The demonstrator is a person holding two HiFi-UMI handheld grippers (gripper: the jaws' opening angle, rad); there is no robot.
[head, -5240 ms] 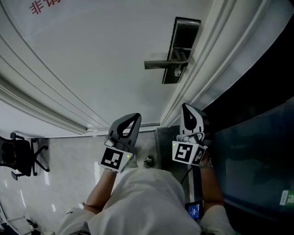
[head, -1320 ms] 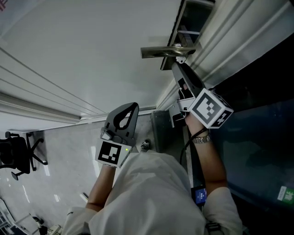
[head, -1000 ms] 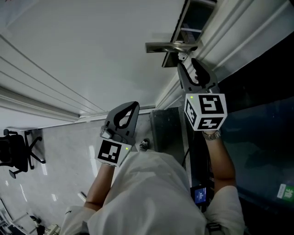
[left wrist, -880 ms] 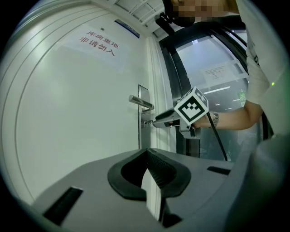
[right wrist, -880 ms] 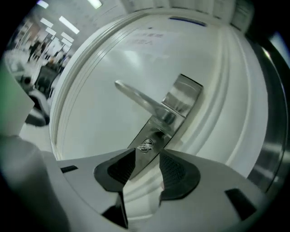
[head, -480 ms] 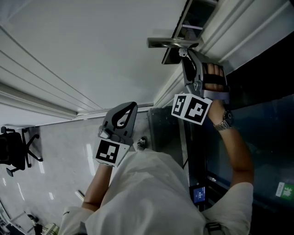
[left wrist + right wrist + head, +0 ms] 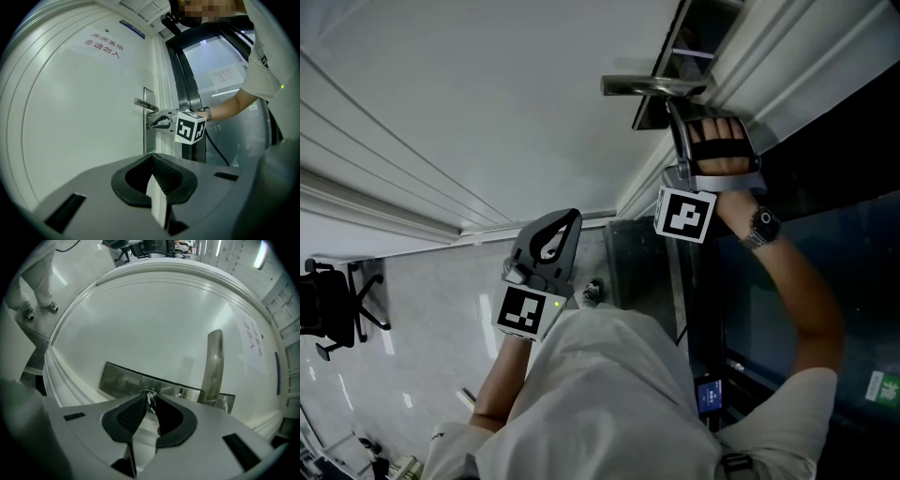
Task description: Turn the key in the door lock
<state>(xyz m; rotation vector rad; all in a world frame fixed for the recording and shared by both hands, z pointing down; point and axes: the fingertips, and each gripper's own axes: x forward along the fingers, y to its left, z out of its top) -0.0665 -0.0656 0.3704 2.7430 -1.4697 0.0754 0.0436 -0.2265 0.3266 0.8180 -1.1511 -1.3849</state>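
A steel lock plate (image 7: pixel 653 109) with a lever handle (image 7: pixel 639 86) sits on the white door (image 7: pixel 487 112). My right gripper (image 7: pixel 675 111) reaches level to the plate just below the handle. In the right gripper view its jaws have just been closing and now pinch a small metal key (image 7: pixel 151 401) that sticks out of the lock plate (image 7: pixel 122 380), beside the handle (image 7: pixel 212 366). The left gripper view shows this gripper (image 7: pixel 151 123) at the lock from the side. My left gripper (image 7: pixel 572 217) hangs back by my body, shut and empty.
The door's moulded frame (image 7: pixel 769 66) and a dark glass panel (image 7: pixel 825 253) stand to the right of the lock. An office chair (image 7: pixel 328 305) stands on the tiled floor at the left. Red print (image 7: pixel 104 44) marks the door higher up.
My right gripper has rolled about a quarter turn at the lock, so the hand now lies on top, and its jaws have narrowed onto the key. The left gripper has stayed put.
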